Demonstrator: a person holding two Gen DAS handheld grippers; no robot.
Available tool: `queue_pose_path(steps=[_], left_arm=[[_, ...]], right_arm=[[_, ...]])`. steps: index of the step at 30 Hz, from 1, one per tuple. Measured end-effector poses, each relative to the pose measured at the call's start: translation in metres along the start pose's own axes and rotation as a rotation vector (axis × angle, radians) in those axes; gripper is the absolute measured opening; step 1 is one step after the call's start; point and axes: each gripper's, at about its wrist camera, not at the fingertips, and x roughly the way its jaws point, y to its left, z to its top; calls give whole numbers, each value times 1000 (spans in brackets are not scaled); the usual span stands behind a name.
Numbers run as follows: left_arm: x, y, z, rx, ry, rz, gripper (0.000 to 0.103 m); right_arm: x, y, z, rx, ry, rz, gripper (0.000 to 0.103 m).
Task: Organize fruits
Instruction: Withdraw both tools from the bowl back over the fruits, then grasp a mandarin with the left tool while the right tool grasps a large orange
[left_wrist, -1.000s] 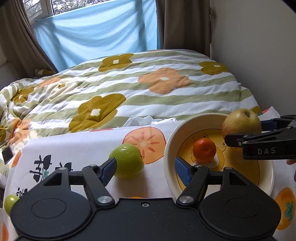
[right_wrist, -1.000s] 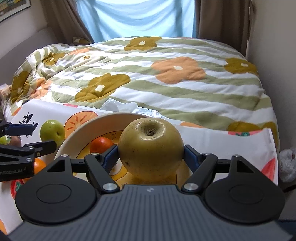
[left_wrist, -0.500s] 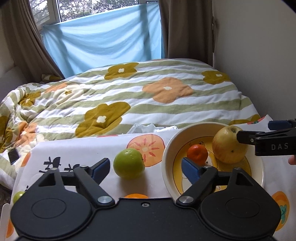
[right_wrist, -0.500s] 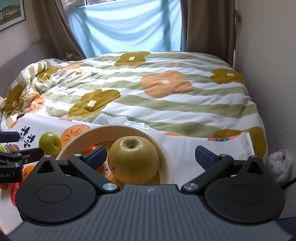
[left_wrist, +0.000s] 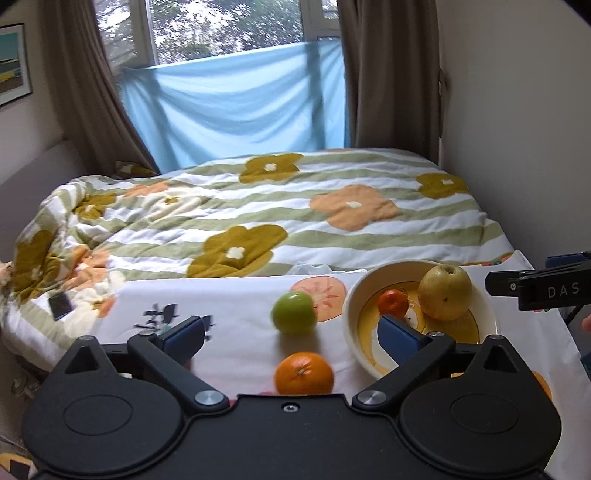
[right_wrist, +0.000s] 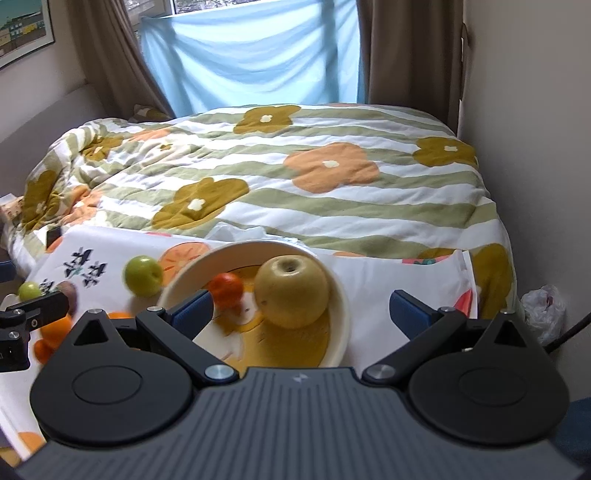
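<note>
Bowl (left_wrist: 480, 295): holds your yellow pear (left_wrist: 445, 292) and a small tangerine (left_wrist: 392, 303).
Green apple (left_wrist: 294, 313): on the surface, just left of the bowl.
Orange (left_wrist: 303, 373): nearer you.
Left tongs (left_wrist: 291, 336): wide, empty.
Right tongs (right_wrist: 301, 312): wide, empty.

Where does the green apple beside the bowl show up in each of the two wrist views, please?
Left wrist: the green apple lies just below centre, on the printed cloth, left of the bowl.
Right wrist: the same apple lies at centre left, again left of the bowl.
Shared landmark: the yellow pear in the bowl.
</note>
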Motion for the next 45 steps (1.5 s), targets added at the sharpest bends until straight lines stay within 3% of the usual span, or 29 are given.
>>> queue_pose_path(steps=[9, 18, 28, 35, 45], left_arm=[[-43, 49, -23, -27, -22, 21, 102], [-46, 104, -45, -13, -3, 1, 101], [-15, 153, -72, 34, 51, -47, 100], [20, 164, -91, 88, 91, -114, 95], [67, 160, -112, 128, 168, -217, 75]], right_arm=[[-45, 42, -7, 38, -20, 31, 103], [-52, 101, -25, 53, -10, 15, 103], [-26, 154, -56, 123, 26, -24, 103], [1, 178, -72, 178, 35, -61, 103], [42, 189, -83, 266, 49, -103, 103]])
